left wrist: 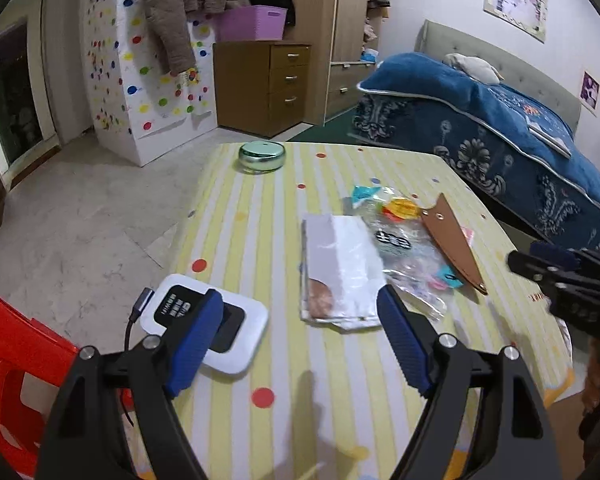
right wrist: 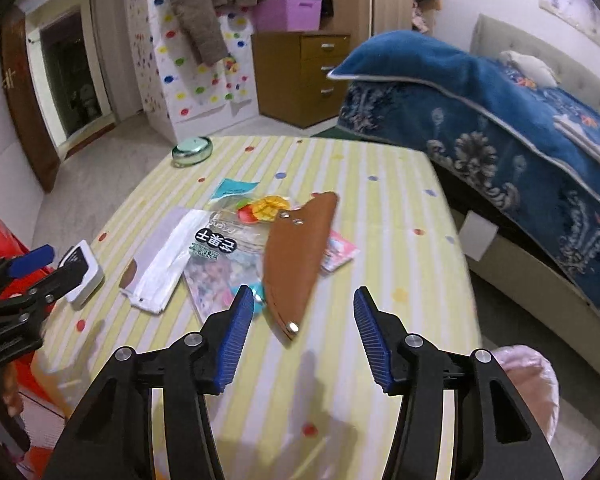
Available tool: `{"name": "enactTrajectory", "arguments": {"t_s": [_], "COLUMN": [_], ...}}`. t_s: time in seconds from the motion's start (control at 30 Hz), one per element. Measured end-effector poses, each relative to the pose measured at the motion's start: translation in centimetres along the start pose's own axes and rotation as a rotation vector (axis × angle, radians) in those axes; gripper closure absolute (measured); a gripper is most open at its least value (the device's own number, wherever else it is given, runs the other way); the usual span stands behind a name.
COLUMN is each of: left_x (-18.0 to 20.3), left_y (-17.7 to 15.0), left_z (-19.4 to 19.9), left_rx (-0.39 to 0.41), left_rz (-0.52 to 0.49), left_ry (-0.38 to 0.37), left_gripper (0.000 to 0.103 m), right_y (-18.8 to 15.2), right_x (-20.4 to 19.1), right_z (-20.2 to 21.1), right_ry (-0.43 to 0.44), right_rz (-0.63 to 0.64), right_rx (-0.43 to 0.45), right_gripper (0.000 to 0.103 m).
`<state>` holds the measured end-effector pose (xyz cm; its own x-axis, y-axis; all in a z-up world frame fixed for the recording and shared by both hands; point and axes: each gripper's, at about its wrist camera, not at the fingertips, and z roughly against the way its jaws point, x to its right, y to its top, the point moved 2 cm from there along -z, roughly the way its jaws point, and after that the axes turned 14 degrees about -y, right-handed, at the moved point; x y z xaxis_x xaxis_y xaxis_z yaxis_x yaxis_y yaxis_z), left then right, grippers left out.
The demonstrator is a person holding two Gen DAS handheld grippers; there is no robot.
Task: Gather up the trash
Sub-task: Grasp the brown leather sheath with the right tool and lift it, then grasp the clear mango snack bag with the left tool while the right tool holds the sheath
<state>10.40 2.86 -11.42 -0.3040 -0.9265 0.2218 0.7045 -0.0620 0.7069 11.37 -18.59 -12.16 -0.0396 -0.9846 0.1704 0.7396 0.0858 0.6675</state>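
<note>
Striped table [left wrist: 260,208] carries wrappers [left wrist: 404,240] mid-surface under a brown sheath [right wrist: 296,256], so the empty, spread left gripper [left wrist: 300,336] and right gripper [right wrist: 300,332] risk grabbing the sheath or white device [left wrist: 204,320] near the left edge.

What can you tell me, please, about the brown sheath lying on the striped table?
The brown sheath is a flat, tapered sleeve of what looks like tan leather, with stitched edges and silver rivets near its wide end and at its narrow tip. It lies flat on the striped tablecloth, partly over the clear printed wrapper and a small pink packet. Its narrow end points towards the right gripper, whose open jaws do not touch it.
</note>
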Motion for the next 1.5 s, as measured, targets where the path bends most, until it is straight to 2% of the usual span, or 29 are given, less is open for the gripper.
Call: {"name": "enactTrajectory", "arguments": {"t_s": [0.07,0.3,0.53,0.6,0.63,0.97,1.03,1.2,1.37,1.5], "left_x": [-0.7,-2.3,-3.0,-2.8,-2.7,-0.4,0.2,2.3,4.6,5.8], "left_y": [0.1,0.6,1.2,1.2,1.0,-0.1,-0.1,0.6,1.8,2.7], "left_z": [-0.3,-1.4,-2.2,-2.4,-2.5,-2.6,-2.7,-3.5,-5.7,-8.1], "left_rx": [-0.009,-0.014,-0.026,-0.032,-0.036,-0.072,-0.074,-0.081,-0.11,-0.142], "left_rz": [0.011,0.028,0.044,0.044,0.044,-0.007,-0.018,-0.055,-0.076,-0.065], "left_ry": [0.009,0.044,0.032,0.027,0.022,-0.012,-0.015,-0.038,-0.081,-0.108], "left_gripper": [0.026,0.022,0.022,0.022,0.022,0.022,0.017,0.015,0.015,0.023], "right_y": [0.4,1.8,2.4,2.3,2.2,-0.8,-1.2,-0.4,-0.2,-0.9], "right_x": [-1.0,-2.4,-2.4,-2.7,-2.7,-3.2,-2.8,0.8,3.4,5.0], "right_z": [-1.4,-5.5,-8.0,-8.5,-8.6,-5.6,-5.0,-1.9,0.2,1.0], "right_ry": [-0.002,-0.015,-0.029,-0.019,-0.019,0.023,0.034,-0.001,-0.046,-0.066], "right_rz": [0.017,0.029,0.027,0.032,0.034,0.085,0.078,-0.029,-0.077,-0.09], "right_rx": [-0.015,-0.064,-0.114,-0.133,-0.141,-0.16,-0.167,-0.083,-0.033,-0.023], "right_gripper": [0.047,0.046,0.044,0.046,0.052,0.053,0.053,0.053,0.053,0.053]}}
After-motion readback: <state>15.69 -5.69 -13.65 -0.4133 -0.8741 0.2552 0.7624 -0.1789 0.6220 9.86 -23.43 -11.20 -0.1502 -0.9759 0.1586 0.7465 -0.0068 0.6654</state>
